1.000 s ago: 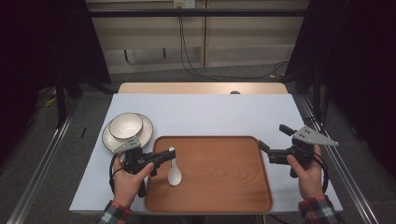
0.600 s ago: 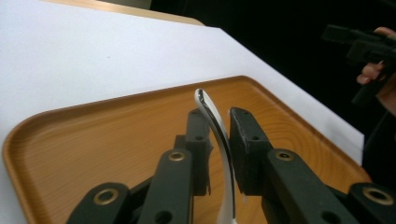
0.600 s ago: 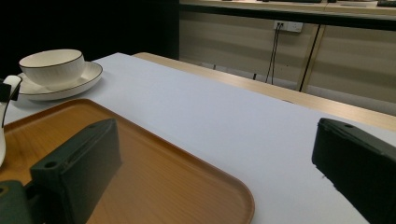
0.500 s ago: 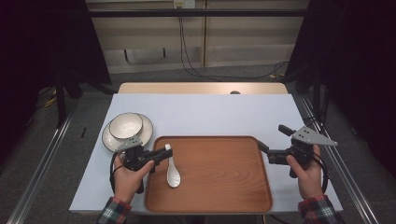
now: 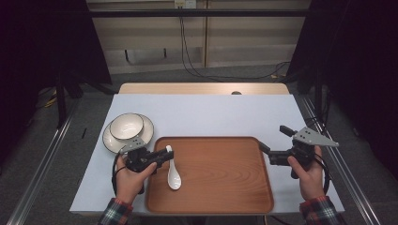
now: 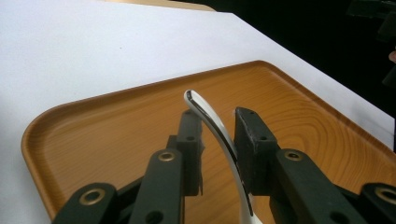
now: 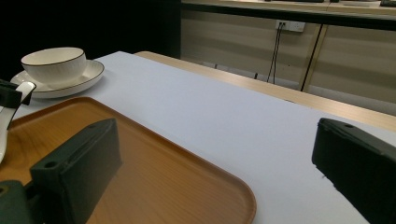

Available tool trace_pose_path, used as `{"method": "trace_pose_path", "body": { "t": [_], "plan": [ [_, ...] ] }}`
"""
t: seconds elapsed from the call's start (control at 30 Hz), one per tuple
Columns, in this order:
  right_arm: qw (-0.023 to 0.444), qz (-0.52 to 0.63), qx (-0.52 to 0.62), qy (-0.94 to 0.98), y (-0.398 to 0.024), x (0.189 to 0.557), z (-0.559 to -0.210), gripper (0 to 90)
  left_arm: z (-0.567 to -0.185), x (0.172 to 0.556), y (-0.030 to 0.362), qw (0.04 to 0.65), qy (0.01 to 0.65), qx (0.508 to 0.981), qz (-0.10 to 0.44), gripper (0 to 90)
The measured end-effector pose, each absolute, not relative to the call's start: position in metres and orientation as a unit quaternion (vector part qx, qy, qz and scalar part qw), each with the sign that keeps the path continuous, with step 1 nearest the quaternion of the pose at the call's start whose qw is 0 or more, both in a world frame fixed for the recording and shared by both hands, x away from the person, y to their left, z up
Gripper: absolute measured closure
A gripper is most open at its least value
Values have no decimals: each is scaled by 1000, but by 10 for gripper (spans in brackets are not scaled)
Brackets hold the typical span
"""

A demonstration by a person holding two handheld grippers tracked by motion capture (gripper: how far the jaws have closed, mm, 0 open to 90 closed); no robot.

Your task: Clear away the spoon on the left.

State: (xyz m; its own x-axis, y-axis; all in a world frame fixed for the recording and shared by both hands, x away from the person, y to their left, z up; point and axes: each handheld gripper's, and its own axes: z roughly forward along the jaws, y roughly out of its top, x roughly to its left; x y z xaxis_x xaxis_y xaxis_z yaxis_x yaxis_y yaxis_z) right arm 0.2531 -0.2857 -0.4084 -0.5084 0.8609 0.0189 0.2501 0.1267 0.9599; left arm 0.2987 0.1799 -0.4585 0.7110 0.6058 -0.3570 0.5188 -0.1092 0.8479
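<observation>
A white spoon point(image 5: 173, 175) with a glossy sheen lies on a brown tray point(image 5: 225, 187) with visible wood grain. At centre left of the high view, a cream bowl point(image 5: 126, 126) and saucer point(image 5: 146, 132) both carry thin dark rims. The table point(image 5: 211, 115) is pale bluish-white with a light wooden far edge. Both grippers point(image 5: 165, 153) point(image 5: 265, 149) are black; the sleeves point(image 5: 112, 213) at the bottom are plaid red, white and dark.

A laboratory-style recording space is showing here rather than a home: dark curtains point(image 5: 51, 42) are enclosing both sides of a white-topped table point(image 5: 206, 112) that is standing on a grey floor between metal rails point(image 5: 42, 159). Cables point(image 5: 187, 51) are hanging from a wall socket point(image 5: 184, 3) along the bare panelled wall behind. Tableware is lying staged on the table: a wooden tray point(image 5: 220, 173), a bowl point(image 5: 126, 126) on a plate point(image 5: 146, 132).
</observation>
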Motion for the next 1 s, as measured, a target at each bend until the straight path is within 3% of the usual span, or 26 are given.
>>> {"method": "trace_pose_path", "body": {
  "t": [1.0],
  "plan": [
    [290,526,399,693,-285,252,-408,8,-470,305,178,537,387,748,48,635]
  ]
}}
